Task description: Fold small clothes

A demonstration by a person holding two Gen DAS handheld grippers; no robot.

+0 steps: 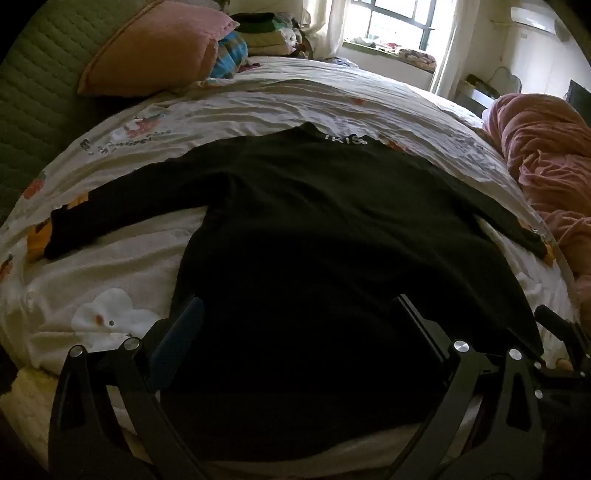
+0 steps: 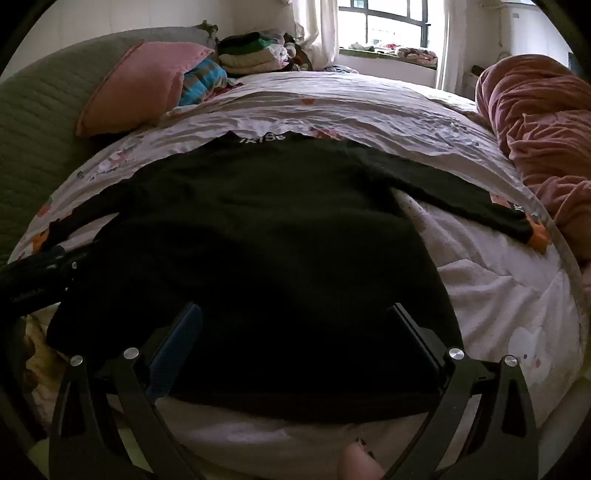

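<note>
A black long-sleeved top (image 1: pixel 314 229) lies flat on the bed with both sleeves spread out and white lettering at its collar (image 1: pixel 345 139). It also shows in the right wrist view (image 2: pixel 258 221). My left gripper (image 1: pixel 299 325) is open, its fingers wide apart over the lower hem on the left part of the top. My right gripper (image 2: pixel 295 332) is open over the lower hem on the right part. The right gripper's body shows at the right edge of the left wrist view (image 1: pixel 561 332). The left gripper's body shows at the left edge of the right wrist view (image 2: pixel 33 273).
The bed has a white cartoon-print sheet (image 1: pixel 258 107). A pink pillow (image 1: pixel 155 48) leans on a green quilted headboard (image 1: pixel 33 96) at the back left. A pink blanket (image 1: pixel 550 166) is bunched at the right. Folded clothes (image 2: pixel 251 51) are stacked near the window (image 2: pixel 391 22).
</note>
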